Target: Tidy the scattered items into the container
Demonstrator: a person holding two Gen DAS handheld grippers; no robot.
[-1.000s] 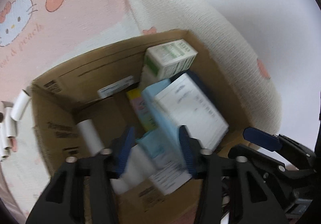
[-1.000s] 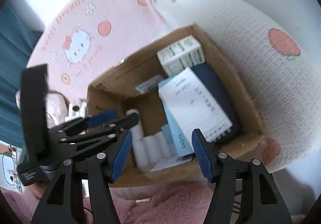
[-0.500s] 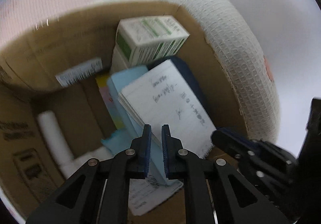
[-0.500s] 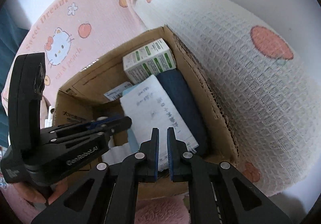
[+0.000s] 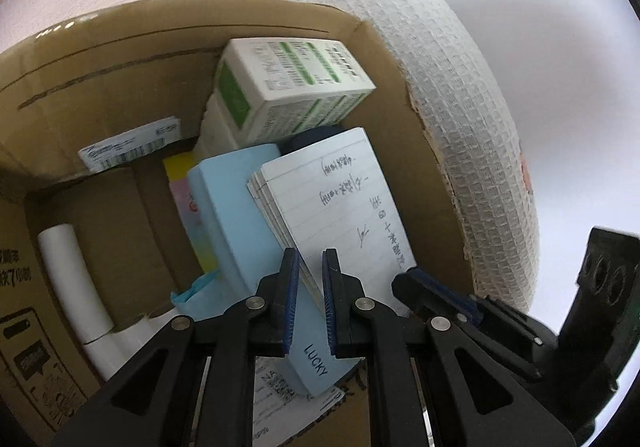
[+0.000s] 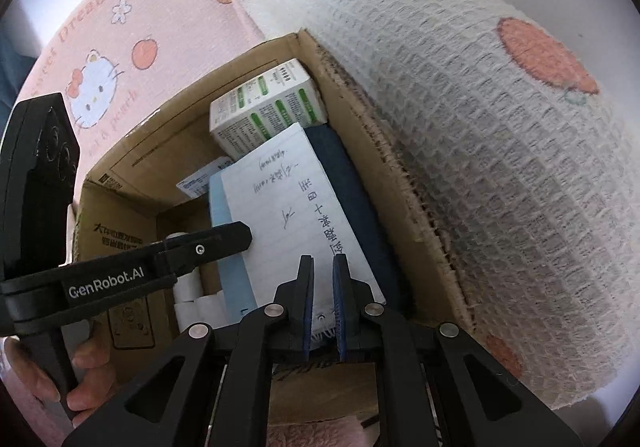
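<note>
Both claws you lowered toward the cardboard box (image 5: pixel 392 59) had narrowed: your left claw (image 5: pixel 310 271) gripped the notebook's (image 5: pixel 340 199) edge, your right claw (image 6: pixel 323 267) was together.

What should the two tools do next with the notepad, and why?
Probably ease the notepad down flat, then let go. The left tool and right tool both look shut on its near edge, and it already sits inside the cardboard box, leaning on a light blue book.
</note>
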